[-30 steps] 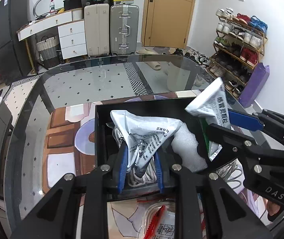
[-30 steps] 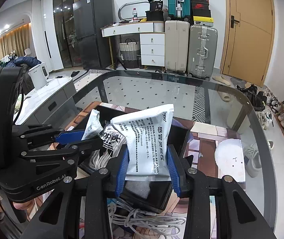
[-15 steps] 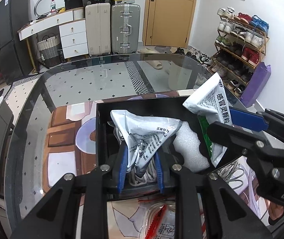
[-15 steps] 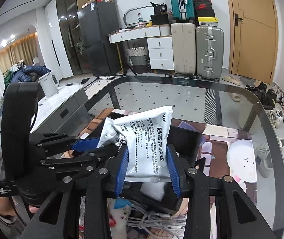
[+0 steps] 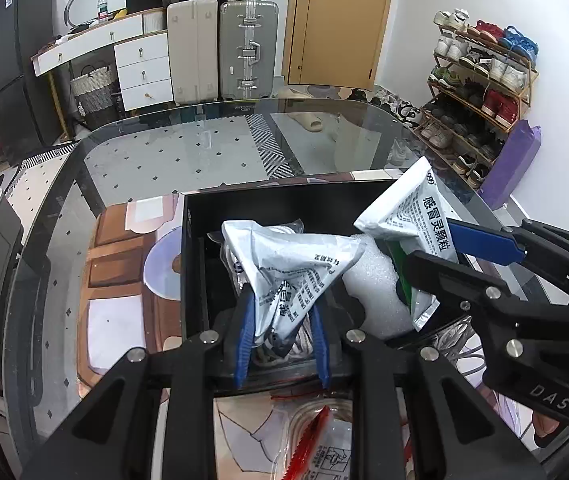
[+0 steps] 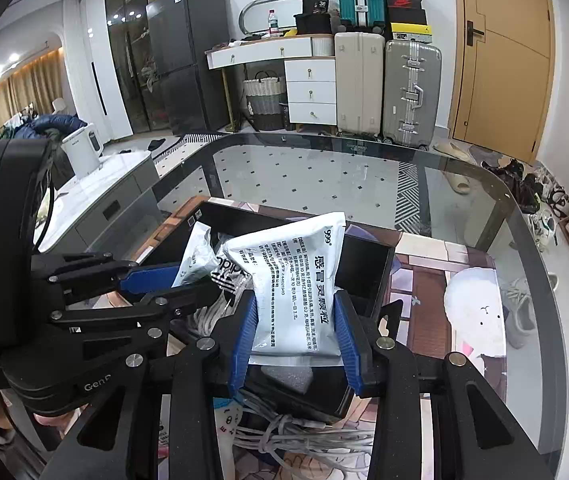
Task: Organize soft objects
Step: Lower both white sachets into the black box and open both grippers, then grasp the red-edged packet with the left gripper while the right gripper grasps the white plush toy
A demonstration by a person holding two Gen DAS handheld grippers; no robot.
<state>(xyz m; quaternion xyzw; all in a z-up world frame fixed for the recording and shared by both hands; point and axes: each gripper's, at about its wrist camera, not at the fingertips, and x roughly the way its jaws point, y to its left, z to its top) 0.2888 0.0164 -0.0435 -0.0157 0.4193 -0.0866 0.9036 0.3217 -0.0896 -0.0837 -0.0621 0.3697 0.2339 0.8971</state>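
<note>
Over the black box: both grippers hold sachets above its open top.
Box: black rectangular open box [image 5: 192, 264] on the glass counter [image 5: 172, 160], near the counter's near edge.
Left gripper [image 5: 282, 320]: blue pads clamped on a crumpled silver-white printed sachet [image 5: 296, 264], its lower end pinched between them, over the box's middle.
Right gripper [image 6: 296, 332]: closed on a flat white printed sachet [image 6: 300, 280], upright above the box's right side.
Inside the box: white foam piece [image 5: 368, 296], grey cords.
Near edge: bundled grey-white cable [image 6: 304, 436]; clear packet with red strip [image 5: 316, 440].
</note>
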